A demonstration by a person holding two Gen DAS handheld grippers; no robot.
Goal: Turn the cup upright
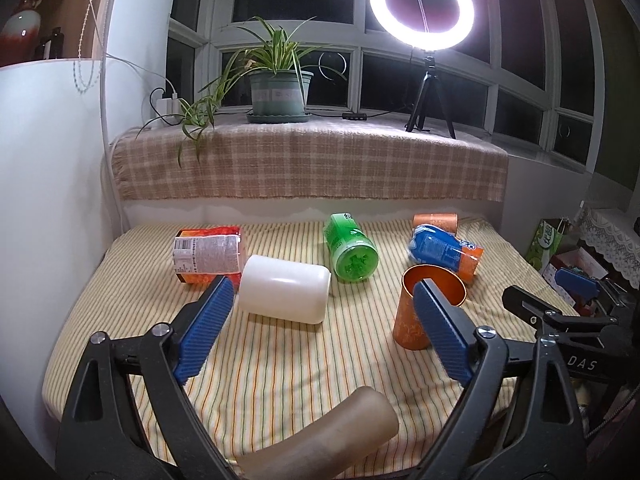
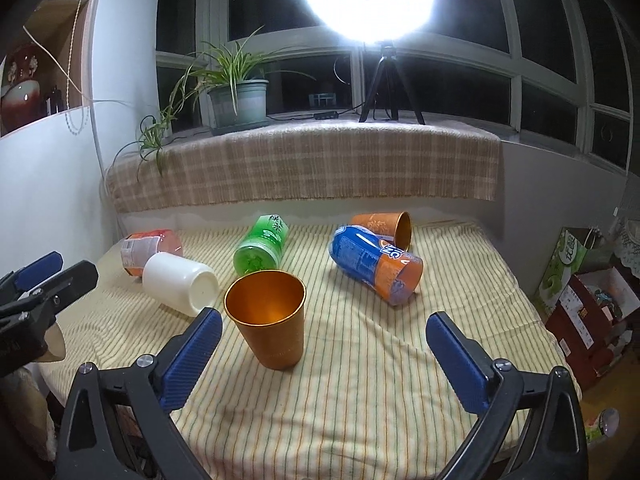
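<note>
An orange cup (image 2: 267, 317) stands upright on the striped cloth, mouth up; it also shows in the left wrist view (image 1: 424, 312). A white cup (image 1: 285, 294) lies on its side, also seen in the right wrist view (image 2: 180, 282). A second orange cup (image 2: 386, 225) lies on its side at the back. My left gripper (image 1: 324, 304) is open and empty, its right finger in front of the upright cup. My right gripper (image 2: 324, 338) is open and empty, just behind the upright cup.
A green bottle (image 1: 351, 247), a blue-orange bottle (image 1: 444, 252), a red-labelled bottle (image 1: 208, 255) and a brown cup (image 1: 340, 432) lie on the striped table (image 2: 360, 408). A plaid-covered sill (image 1: 312, 164) holds a plant and ring light. Boxes stand at right (image 2: 584, 304).
</note>
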